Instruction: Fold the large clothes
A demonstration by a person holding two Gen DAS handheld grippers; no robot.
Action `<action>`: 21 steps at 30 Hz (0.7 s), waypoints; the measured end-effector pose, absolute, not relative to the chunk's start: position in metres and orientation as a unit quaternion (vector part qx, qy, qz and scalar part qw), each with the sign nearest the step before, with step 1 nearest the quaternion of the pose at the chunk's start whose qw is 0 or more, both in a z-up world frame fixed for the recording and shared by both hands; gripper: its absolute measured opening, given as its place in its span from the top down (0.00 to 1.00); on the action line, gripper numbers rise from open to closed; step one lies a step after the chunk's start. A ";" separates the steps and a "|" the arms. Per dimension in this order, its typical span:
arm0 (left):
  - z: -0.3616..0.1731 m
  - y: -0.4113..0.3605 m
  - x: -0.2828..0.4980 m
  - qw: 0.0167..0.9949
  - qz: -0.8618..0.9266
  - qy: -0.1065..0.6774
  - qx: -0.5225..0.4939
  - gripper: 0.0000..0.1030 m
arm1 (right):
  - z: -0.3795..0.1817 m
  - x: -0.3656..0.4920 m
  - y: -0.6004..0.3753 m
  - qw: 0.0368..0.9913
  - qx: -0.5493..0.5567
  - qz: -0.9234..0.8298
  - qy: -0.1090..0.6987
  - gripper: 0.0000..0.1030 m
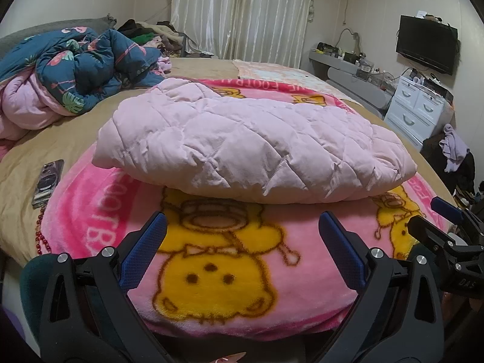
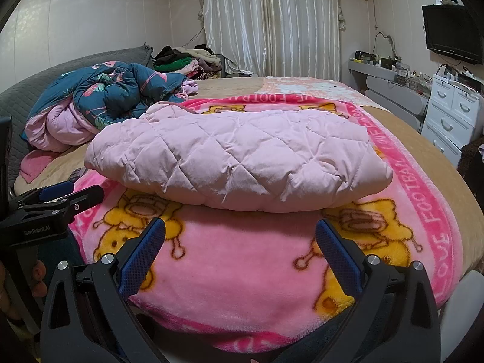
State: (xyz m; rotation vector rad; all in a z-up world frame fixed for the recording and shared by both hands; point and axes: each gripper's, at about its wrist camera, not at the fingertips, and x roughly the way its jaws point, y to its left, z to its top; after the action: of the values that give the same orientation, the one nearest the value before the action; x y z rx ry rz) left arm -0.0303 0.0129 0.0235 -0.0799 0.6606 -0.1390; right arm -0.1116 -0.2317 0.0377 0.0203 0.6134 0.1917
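pale pink quilted jacket [image 1: 251, 148] (folded, puffy) atop cartoon blanket [image 1: 230, 272]

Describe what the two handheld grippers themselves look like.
Both match. The left gripper and right gripper have black plastic frames with triangular cut-outs, silver round bolts at the joints, and two fingers faced with blue textured pads. White lettering reading "GenRobot.AI" marks the left gripper's side in the right wrist view. No cables show. A bit of dark teal sleeve shows behind the left gripper.
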 end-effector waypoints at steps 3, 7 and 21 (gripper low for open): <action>0.023 0.013 -0.030 0.943 -0.069 0.325 -0.039 0.09 | 0.038 -0.112 -0.233 0.949 0.010 0.094 0.302 0.04; 0.022 0.013 -0.030 0.942 -0.069 0.325 -0.039 0.09 | 0.038 -0.111 -0.233 0.948 0.010 0.094 0.303 0.04; 0.022 0.012 -0.031 0.943 -0.069 0.324 -0.040 0.09 | 0.038 -0.112 -0.233 0.949 0.010 0.093 0.302 0.04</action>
State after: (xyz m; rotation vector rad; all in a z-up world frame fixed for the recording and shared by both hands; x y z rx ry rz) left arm -0.0306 0.0123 0.0223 -0.0807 0.6609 -0.1411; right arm -0.1115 -0.2333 0.0380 0.0195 0.6144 0.1897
